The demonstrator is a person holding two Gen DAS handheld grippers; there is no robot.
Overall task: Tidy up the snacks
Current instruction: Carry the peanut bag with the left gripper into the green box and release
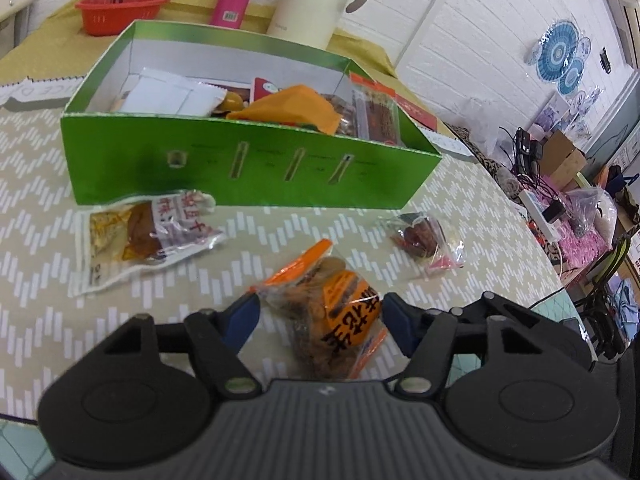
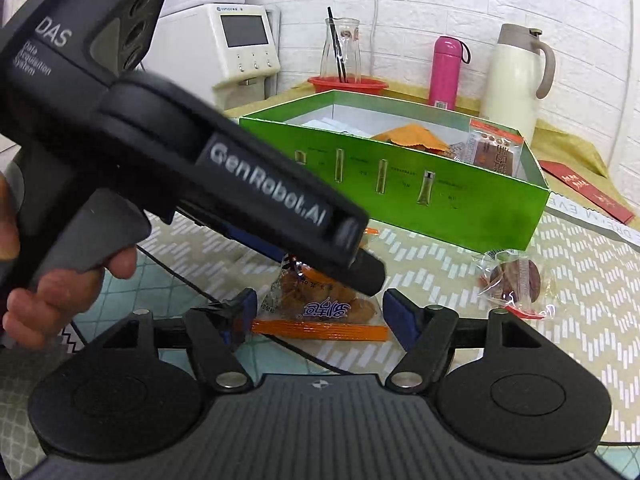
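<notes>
Left gripper (image 1: 320, 316) stood with its blue pads on either side of the orange snack packet (image 1: 328, 308), jaws apart; whether either pad already touched the wrapper could not be told. Its body, held in the person's hand (image 2: 52, 280), crossed the right wrist view diagonally and came down over that packet near the table's edge. Right gripper (image 2: 316, 316) hung just behind, jaws also apart and holding nothing, with the packet's orange seal strip lying between its pads in that view.

On the patterned tablecloth (image 1: 40, 180) two further snacks lay loose: a clear packet with a brown piece (image 1: 136, 236) to the left, and a small wrapped dark sweet (image 1: 420, 240) to the right. Behind them stood the green box (image 1: 240, 172), open and already holding several packets.

Judged risks: the wrapper is slick and puffed, so a closure on its crinkled film alone would likely let it slide out during the lift. A grip at one end would leave the packet swinging, and it could catch the near wall of the box. Both grippers crowd one packet, so contact between them is possible.
</notes>
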